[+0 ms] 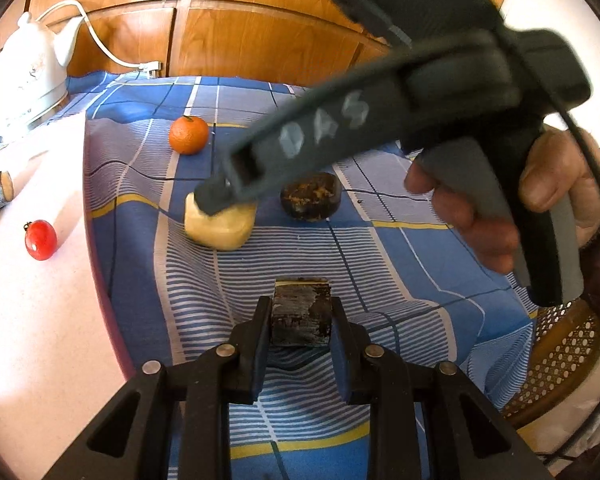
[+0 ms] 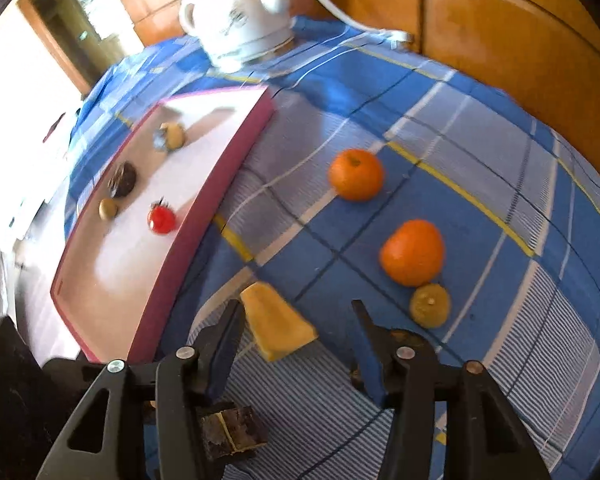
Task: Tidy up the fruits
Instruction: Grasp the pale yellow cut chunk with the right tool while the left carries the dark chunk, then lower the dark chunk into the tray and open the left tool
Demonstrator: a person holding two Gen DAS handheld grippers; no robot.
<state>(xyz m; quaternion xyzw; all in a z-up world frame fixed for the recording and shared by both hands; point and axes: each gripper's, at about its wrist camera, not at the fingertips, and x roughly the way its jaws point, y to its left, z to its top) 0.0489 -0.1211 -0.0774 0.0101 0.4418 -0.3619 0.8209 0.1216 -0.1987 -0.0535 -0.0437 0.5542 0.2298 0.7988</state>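
While clamped, left tool (image 1: 299, 320) on dark block (image 1: 300, 312)

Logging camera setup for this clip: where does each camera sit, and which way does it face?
Left wrist: on the left gripper, facing forward over its fingers, shut on a dark block; the right gripper and right hand cross the view.
Right wrist: on the right gripper, tilted down over the blue checked cloth toward the tray; its jaws are open at the yellow wedge.
Shared: wedge, block, white kettle.

Two oranges (image 2: 355, 175) (image 2: 412, 252) mid-desk on the checked cloth, a yellow-green citrus (image 2: 429, 305) touching the nearer; red tomato (image 2: 162, 218) on the tray's near edge.
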